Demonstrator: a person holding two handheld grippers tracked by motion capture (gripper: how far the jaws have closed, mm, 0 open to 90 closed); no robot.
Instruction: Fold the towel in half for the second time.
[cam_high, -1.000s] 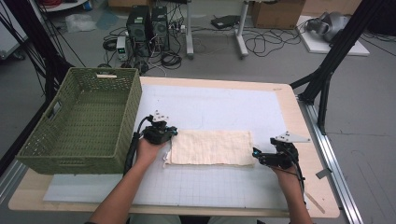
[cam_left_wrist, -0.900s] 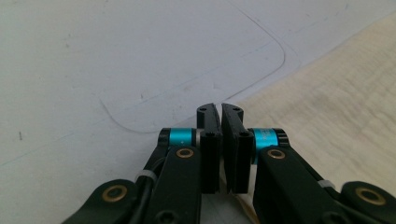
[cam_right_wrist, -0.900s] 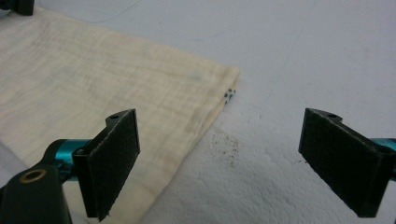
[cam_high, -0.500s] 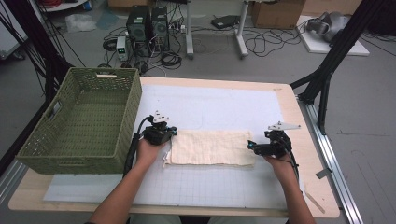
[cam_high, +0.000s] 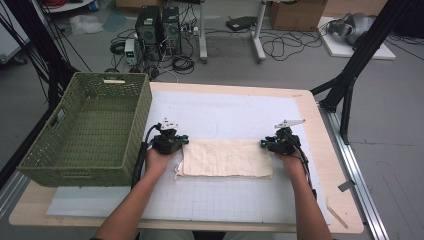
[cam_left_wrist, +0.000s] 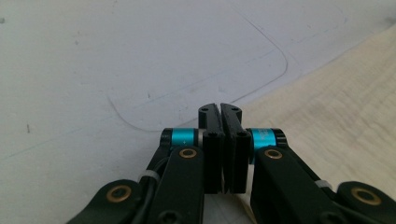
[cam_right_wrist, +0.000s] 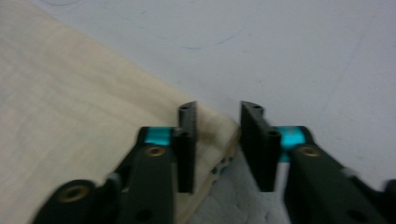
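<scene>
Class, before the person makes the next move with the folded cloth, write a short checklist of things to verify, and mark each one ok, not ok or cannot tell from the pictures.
1. Left gripper shut at the cloth's far left corner: ok, jaws pressed together; whether fabric sits between them, cannot tell.
2. Right gripper closed on the far right corner: not ok, jaws apart with the corner between them.
3. Cloth lying flat on the white mat: ok.
4. Green basket standing apart from the cloth: ok, it sits left of the left gripper.
5. Both grippers level across the cloth's far edge: ok in the high view.
</scene>
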